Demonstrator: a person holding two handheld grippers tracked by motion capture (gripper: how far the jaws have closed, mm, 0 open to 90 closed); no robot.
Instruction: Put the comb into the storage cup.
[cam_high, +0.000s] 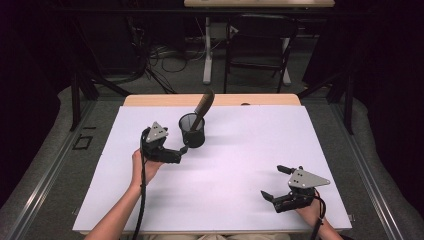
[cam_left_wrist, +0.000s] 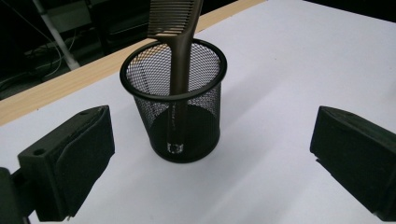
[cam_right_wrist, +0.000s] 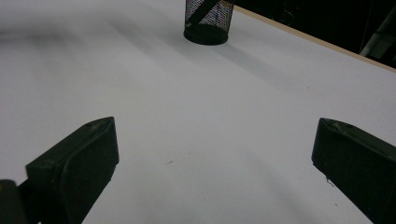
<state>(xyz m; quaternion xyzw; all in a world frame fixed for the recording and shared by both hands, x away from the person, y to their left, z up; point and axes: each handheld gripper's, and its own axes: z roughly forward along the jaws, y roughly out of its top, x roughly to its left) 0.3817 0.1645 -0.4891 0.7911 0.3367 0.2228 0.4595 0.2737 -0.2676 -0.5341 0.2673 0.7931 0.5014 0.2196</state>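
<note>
Since the comb (cam_high: 204, 106) already stands leaning in the mesh cup (cam_high: 192, 131) in the high view, the placing looks done. From the left gripper (cam_left_wrist: 205, 158) view, jaws gape wide and empty before the cup; the right gripper (cam_right_wrist: 210, 172) view shows open, empty jaws over bare table (cam_right_wrist: 196, 121).

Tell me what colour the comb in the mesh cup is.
Brown comb; clearest in the left gripper view.

A white-topped table (cam_high: 225, 190) carries a black mesh cup (cam_high: 192, 131) standing upright.
</note>
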